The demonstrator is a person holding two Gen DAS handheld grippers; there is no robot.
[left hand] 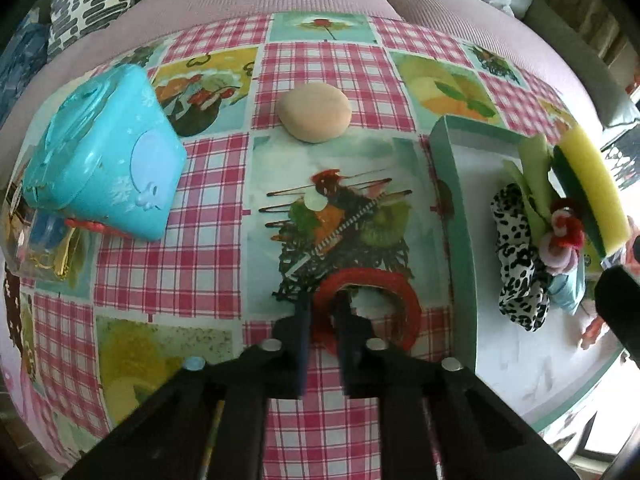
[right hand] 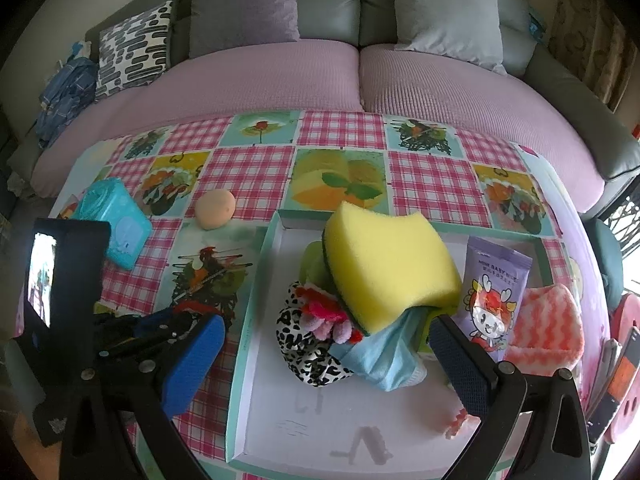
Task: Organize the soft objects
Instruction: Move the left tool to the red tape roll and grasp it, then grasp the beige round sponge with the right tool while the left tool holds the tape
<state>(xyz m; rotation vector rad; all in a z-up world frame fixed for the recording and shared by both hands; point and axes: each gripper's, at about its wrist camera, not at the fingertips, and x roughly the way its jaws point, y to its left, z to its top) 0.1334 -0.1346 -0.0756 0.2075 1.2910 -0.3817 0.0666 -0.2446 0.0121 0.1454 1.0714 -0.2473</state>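
My left gripper [left hand: 323, 312] is clamped on the red ring [left hand: 370, 308] just ahead, so I should lift slowly toward the tray [left hand: 460, 216] on its right.

one sponge [right hand: 390, 264], two scrunchies [left hand: 366, 308], one tray [right hand: 256, 300]

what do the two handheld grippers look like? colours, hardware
Left gripper: matte black frame, round silver bolt heads, two narrow dark fingers with blue-edged pads. Right gripper: same black frame and silver bolts, with wide blue textured pads. No cables or sleeves visible.
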